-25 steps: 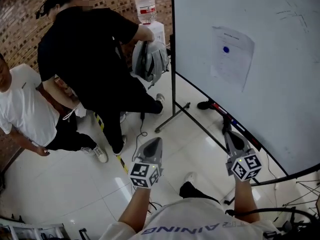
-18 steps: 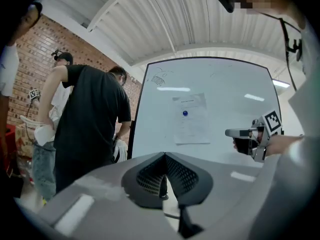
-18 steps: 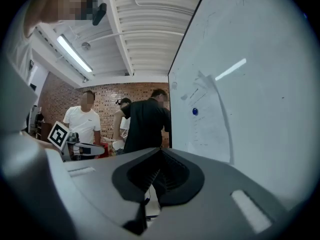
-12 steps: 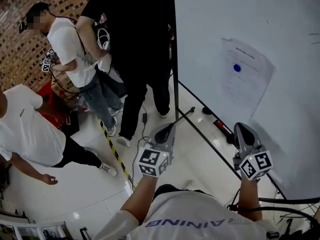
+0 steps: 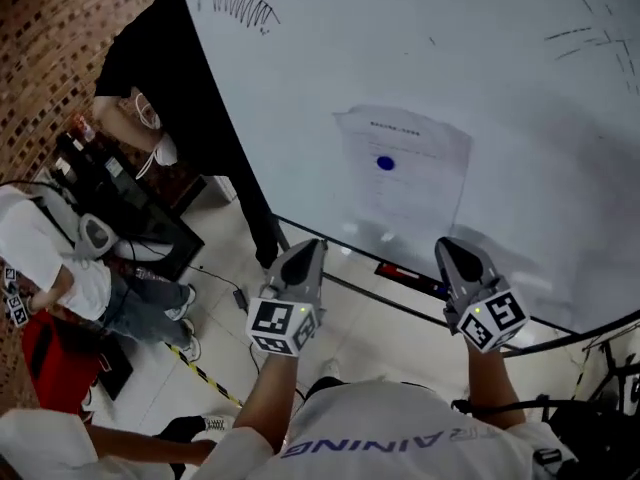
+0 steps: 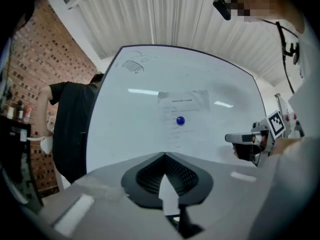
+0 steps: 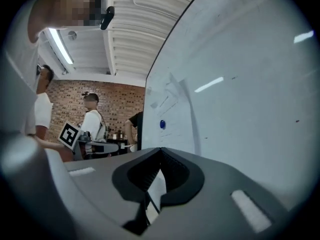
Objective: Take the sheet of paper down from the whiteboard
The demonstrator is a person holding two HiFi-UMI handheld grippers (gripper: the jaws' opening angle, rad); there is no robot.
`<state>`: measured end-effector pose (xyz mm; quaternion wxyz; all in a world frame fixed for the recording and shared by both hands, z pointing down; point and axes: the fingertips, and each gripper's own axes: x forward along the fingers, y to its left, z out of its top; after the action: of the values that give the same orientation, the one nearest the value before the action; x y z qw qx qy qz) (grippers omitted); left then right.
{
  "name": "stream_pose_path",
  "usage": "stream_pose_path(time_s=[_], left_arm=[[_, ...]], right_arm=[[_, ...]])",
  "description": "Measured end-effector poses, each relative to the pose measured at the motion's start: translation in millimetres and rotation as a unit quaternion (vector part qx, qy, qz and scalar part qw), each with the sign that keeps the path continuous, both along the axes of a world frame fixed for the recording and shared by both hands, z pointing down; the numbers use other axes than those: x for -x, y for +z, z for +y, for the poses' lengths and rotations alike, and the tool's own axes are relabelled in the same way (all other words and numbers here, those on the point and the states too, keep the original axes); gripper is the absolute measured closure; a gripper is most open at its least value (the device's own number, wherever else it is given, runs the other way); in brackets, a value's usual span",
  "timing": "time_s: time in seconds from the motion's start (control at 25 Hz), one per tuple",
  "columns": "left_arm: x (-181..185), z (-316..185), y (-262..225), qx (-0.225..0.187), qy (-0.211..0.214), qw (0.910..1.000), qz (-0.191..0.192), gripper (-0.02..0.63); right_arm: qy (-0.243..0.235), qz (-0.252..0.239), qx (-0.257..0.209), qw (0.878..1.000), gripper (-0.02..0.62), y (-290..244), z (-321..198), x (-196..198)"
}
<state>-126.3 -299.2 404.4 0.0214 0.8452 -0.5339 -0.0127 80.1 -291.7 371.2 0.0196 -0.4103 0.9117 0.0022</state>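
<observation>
Pinned flat at frame centre on the whiteboard (image 5: 520, 98) under a blue magnet (image 5: 386, 164): sheet of paper (image 5: 410, 188). Below it, lower middle: left tool (image 5: 308, 250) and right tool (image 5: 450, 252), both clenched, empty, clear of the sheet.

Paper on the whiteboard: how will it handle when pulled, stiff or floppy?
Probably floppy and very light: the paper is one thin sheet whose edges look wavy against the whiteboard. Only the blue magnet seems to pin it, so it will likely pivot or slide if tugged, and might tear if yanked.
</observation>
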Motion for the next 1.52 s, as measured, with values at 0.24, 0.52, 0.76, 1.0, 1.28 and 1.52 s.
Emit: stream_pose_path(time_s=[0.24, 0.52, 0.76, 1.0, 1.28, 1.52], left_arm=[[-35, -54, -43, -0.047, 0.113, 0.9920, -0.032, 0.603], [-68, -79, -58, -0.070, 0.167, 0.9824, -0.046, 0.603], [-99, -85, -81, -0.112, 0.149, 0.9755, -0.117, 0.499], [-112, -100, -88, -0.130, 0.095, 0.9707, -0.179, 0.464], [-116, -104, -85, -0.127, 0.068, 0.9692, -0.200, 0.459], [-117, -106, -86, -0.125, 0.066, 0.9717, -0.189, 0.474]], right_arm=[[0.101, -0.005, -0.005, 0.995, 0.588, -8, -12, -13], [0.173, 0.007, -0.009, 0.985, 0.588, -13, -6, -35], [0.194, 0.010, -0.016, 0.981, 0.588, -21, 2, -57], [0.181, 0.001, -0.025, 0.983, 0.588, -27, 1, -56], [0.165, -0.001, -0.028, 0.986, 0.588, -30, -2, -48], [0.160, 0.000, -0.025, 0.987, 0.588, -24, -7, -46]])
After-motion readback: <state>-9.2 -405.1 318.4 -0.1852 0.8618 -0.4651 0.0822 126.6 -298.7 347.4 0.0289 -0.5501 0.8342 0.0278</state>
